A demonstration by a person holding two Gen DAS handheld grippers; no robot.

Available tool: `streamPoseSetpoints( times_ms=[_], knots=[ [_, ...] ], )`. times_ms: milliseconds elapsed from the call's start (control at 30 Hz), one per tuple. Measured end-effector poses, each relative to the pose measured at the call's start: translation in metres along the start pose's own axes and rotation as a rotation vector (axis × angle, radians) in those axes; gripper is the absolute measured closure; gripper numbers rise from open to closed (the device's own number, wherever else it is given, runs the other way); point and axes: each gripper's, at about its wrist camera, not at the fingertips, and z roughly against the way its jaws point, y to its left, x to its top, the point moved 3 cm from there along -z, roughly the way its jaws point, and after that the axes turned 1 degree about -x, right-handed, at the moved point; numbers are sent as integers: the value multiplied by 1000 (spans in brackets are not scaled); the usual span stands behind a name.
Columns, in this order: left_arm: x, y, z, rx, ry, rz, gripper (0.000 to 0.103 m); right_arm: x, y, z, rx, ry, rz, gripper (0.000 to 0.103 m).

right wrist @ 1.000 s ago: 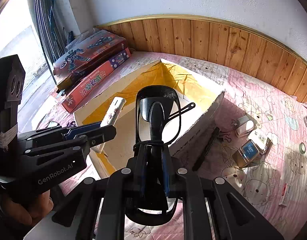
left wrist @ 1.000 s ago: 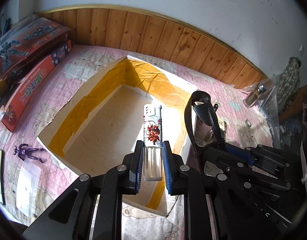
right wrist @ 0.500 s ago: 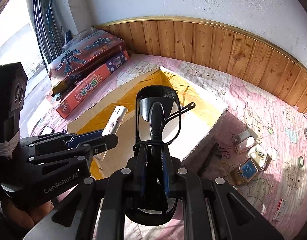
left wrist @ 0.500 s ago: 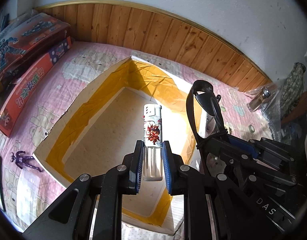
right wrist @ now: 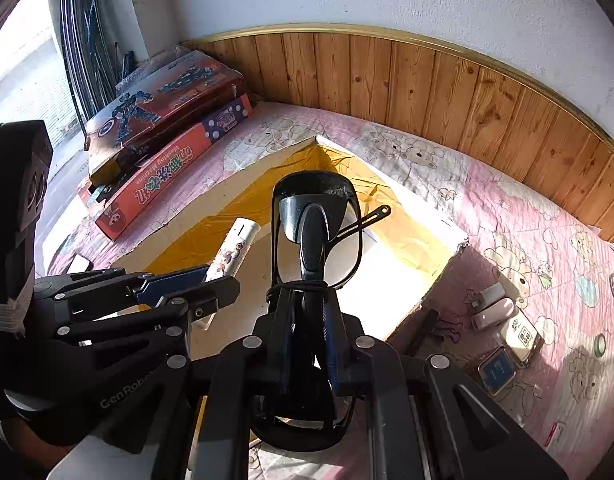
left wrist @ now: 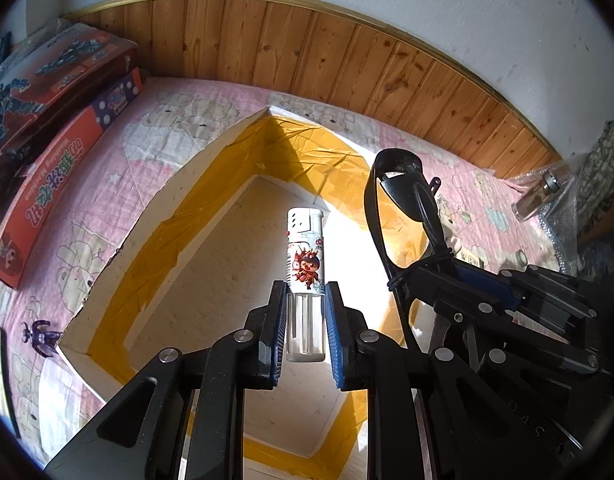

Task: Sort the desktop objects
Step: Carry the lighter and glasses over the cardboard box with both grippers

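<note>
My left gripper is shut on a white lighter with a red cartoon print, held upright over the open white box with yellow-taped inner walls. The lighter also shows in the right wrist view. My right gripper is shut on black sunglasses, folded, held over the same box. The sunglasses stand just right of the lighter in the left wrist view.
Stacked red toy boxes lie at the far left by the wood wall panel. A small purple figure lies left of the box. Small boxes and clips lie on the pink cloth to the right. A glass bottle lies at the far right.
Both grippers have moved forward over the box with their objects still held; the box now fills more of both views.
</note>
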Motion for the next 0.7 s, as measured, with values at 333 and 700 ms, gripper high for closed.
streamPoseSetpoints(
  times_ms=[333,700],
  knots=[
    [12,5,-20,34,36,11,84,13,-8,-26,-21,31,2,88],
    [19,20,-48,48,128,57,84,24,-8,-68,-37,110,42,88]
  ],
)
